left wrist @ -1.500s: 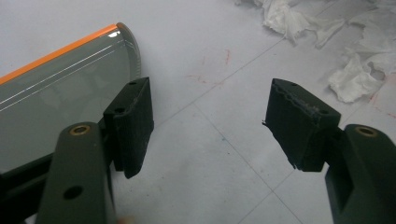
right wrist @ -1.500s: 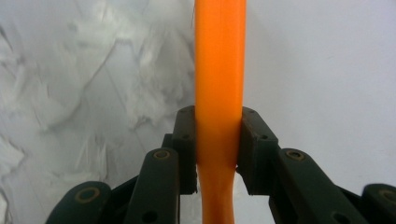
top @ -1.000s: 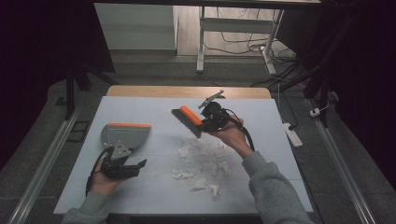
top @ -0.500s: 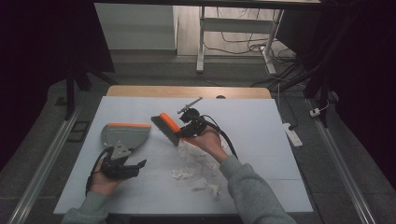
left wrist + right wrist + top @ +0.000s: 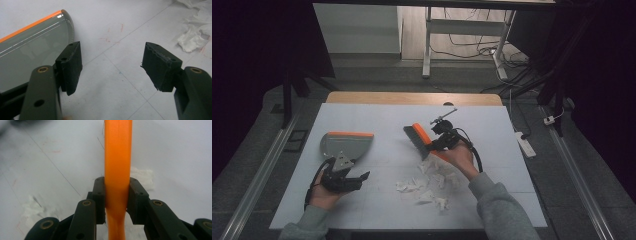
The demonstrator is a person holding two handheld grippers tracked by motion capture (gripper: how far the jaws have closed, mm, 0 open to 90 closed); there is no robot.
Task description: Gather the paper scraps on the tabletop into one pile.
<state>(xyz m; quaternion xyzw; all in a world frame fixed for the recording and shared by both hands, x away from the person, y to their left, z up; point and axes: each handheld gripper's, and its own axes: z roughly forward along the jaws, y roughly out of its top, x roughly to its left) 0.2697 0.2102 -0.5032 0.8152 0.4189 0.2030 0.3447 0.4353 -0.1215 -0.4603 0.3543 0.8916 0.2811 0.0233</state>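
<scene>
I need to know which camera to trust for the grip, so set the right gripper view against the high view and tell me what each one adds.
Right gripper view alone: the pads pressing on both sides of the brush's orange handle, so the grip is plain.

High view alone: the brush head at the far edge of the paper scraps, the dustpan lying to the left, and the left gripper open beside it.

Both: the right gripper shut on the brush, white scraps, and the pale table.
</scene>
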